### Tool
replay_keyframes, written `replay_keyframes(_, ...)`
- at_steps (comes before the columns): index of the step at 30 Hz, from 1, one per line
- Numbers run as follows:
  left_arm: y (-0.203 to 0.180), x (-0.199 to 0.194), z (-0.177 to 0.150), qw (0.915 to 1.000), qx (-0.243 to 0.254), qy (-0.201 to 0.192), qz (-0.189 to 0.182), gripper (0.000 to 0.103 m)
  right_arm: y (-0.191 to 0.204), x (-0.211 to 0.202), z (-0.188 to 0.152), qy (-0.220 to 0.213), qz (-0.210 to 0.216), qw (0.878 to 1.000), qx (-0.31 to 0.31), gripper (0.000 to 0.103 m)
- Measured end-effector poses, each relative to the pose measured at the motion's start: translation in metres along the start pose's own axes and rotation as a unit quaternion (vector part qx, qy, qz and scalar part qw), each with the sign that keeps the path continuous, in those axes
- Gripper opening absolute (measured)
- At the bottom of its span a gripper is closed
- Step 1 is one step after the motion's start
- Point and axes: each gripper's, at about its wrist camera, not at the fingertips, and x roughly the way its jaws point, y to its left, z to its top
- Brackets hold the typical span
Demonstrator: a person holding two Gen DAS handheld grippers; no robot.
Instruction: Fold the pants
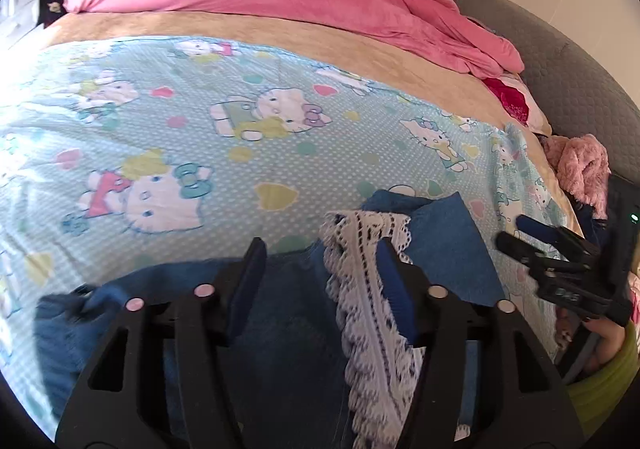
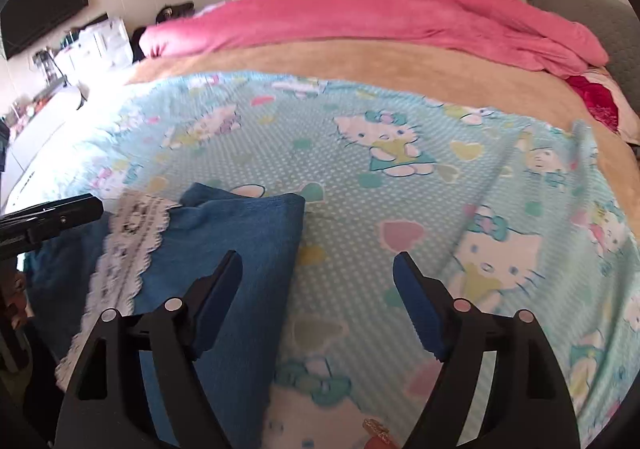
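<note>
Both views are lit by strong daylight that enters from the left, where the patterned sheet is burnt out to white glare. The far pink duvet is evenly and brightly lit. Heavy fisheye bending is seen throughout, with black corners. Motion blur is shown on the blue pants and their lace trim; the near edges are smeared.

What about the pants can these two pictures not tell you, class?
- Left wrist view: the near part of the blue pants is covered by the left gripper, and the frame's lower edge cuts them off.
- Right wrist view: the lace trim is blurred, its pattern unreadable.
- Both views: waistband and leg ends unidentifiable.
</note>
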Motion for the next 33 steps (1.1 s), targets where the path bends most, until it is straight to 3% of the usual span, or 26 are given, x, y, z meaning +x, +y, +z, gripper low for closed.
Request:
replay_keyframes(8,0.007,-0.031,-0.027,0.9998,-0.019,0.0,-0.002,0.081,0.0,-0.044,-0.023,-0.011,0.006,1.0,-0.005,0.077)
replay_keyframes(13,0.0,-0.044,-0.048,0.9999,-0.009,0.007,0.001,0.084,0.011,-0.057,-0.035,-0.01,0.014,1.0,-0.025,0.077)
replay_keyframes(18,-0.007,-0.05,-0.074,0.999,-0.021,0.029,-0.026,0.084,0.02,-0.062,-0.053,0.002,0.037,0.999,-0.024,0.076)
replay_keyframes(19,-0.01,-0.05,-0.079,0.9988,-0.019,0.034,-0.028,0.084,0.024,-0.061,-0.057,0.009,0.043,0.999,-0.027,0.068)
replay_keyframes(21,-0.015,-0.047,-0.089,0.9983,-0.017,0.045,-0.033,0.073,0.033,-0.059,-0.067,0.023,0.054,0.998,-0.032,0.055)
replay_keyframes(22,-0.02,-0.044,-0.095,0.9978,-0.016,0.053,-0.036,0.057,0.038,-0.056,-0.072,0.032,0.063,0.997,-0.033,0.052)
replay_keyframes(23,-0.025,-0.042,-0.101,0.9977,-0.015,0.055,-0.037,0.051,0.042,-0.054,-0.076,0.038,0.071,0.996,-0.034,0.051)
replay_keyframes(26,-0.045,-0.031,-0.116,0.9975,0.018,0.063,-0.027,0.046,0.06,-0.048,-0.087,0.054,0.09,0.993,-0.052,0.044)
replay_keyframes(29,-0.059,-0.018,-0.131,0.9924,0.086,0.082,0.033,0.038,0.068,-0.044,-0.094,0.073,0.076,0.992,-0.075,0.038)
replay_keyframes(33,-0.048,-0.019,-0.135,0.9936,0.073,0.084,0.02,0.038,0.059,-0.043,-0.103,0.081,0.063,0.992,-0.076,0.033)
